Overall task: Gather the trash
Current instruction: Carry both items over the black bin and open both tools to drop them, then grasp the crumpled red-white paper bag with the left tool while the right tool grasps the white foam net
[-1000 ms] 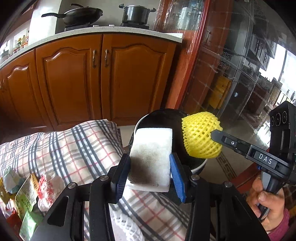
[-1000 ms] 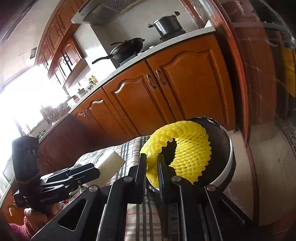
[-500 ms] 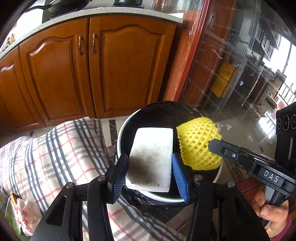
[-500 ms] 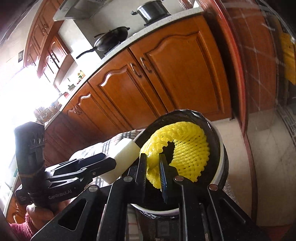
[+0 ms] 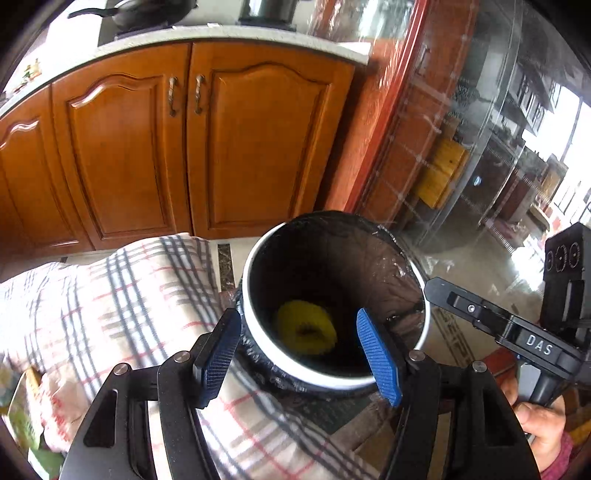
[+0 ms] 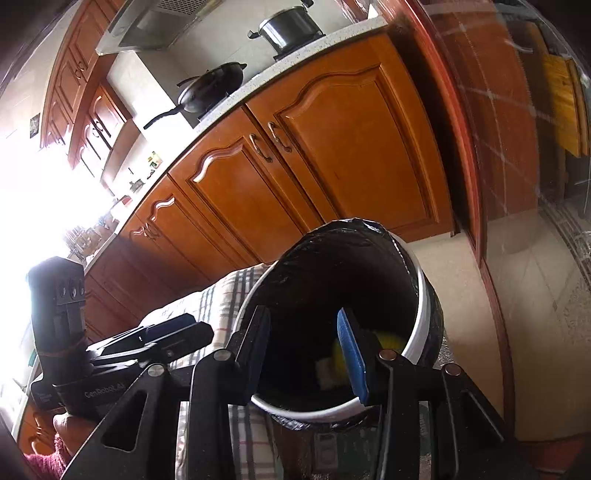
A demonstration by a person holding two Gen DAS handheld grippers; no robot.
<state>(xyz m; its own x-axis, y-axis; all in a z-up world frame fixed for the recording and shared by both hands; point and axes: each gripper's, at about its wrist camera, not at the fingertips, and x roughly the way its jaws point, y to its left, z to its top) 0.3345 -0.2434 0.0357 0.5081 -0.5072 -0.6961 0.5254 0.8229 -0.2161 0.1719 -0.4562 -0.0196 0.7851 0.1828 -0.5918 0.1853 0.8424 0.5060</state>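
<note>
- Daylight from window (image 6: 33,184), blown out at right-wrist view's left
- Glare on glass door (image 5: 480,155)
- Bin (image 5: 334,384) interior dark
- Slight motion blur, fisheye edges bent, corners black

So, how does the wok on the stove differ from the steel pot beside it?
In the right wrist view, the wok is black and shallow with one long handle; the steel pot is shiny, taller, lidded, with short side handles. The wok stands nearer the window side, the pot nearer the counter's end. Both rest on the stove.
</note>
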